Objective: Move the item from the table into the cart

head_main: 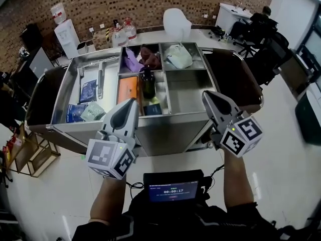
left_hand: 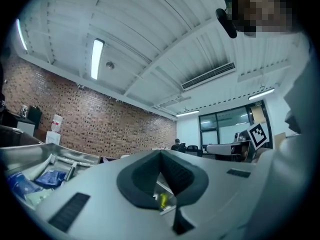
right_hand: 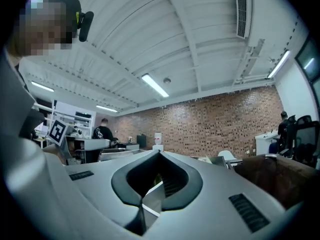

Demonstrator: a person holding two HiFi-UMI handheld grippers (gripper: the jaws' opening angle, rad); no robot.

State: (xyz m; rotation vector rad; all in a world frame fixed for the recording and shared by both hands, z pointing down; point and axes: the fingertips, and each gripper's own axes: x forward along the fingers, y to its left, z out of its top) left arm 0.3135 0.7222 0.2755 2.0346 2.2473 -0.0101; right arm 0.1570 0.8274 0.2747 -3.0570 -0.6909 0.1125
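Note:
The steel cart (head_main: pixel 173 126) stands in front of me, its top split into several compartments. In them lie blue packets (head_main: pixel 88 91), an orange box (head_main: pixel 128 88), a dark bottle (head_main: pixel 147 82), a purple bag (head_main: pixel 131 62) and a pale green pouch (head_main: pixel 178 56). The right front compartment (head_main: pixel 188 92) holds nothing. My left gripper (head_main: pixel 131 102) hovers at the cart's front edge over the orange box, shut and holding nothing (left_hand: pixel 161 153). My right gripper (head_main: pixel 206 95) is level with it at the cart's front right, also shut and holding nothing (right_hand: pixel 159 153).
Brown side flaps (head_main: pixel 233 77) (head_main: pixel 44 97) stick out from both ends of the cart. Behind it a pale counter (head_main: pixel 200 34) carries two water bottles (head_main: pixel 123 32), with a white chair (head_main: pixel 176 21) and a water dispenser (head_main: pixel 66 34) near. A small screen (head_main: pixel 173 190) hangs at my chest.

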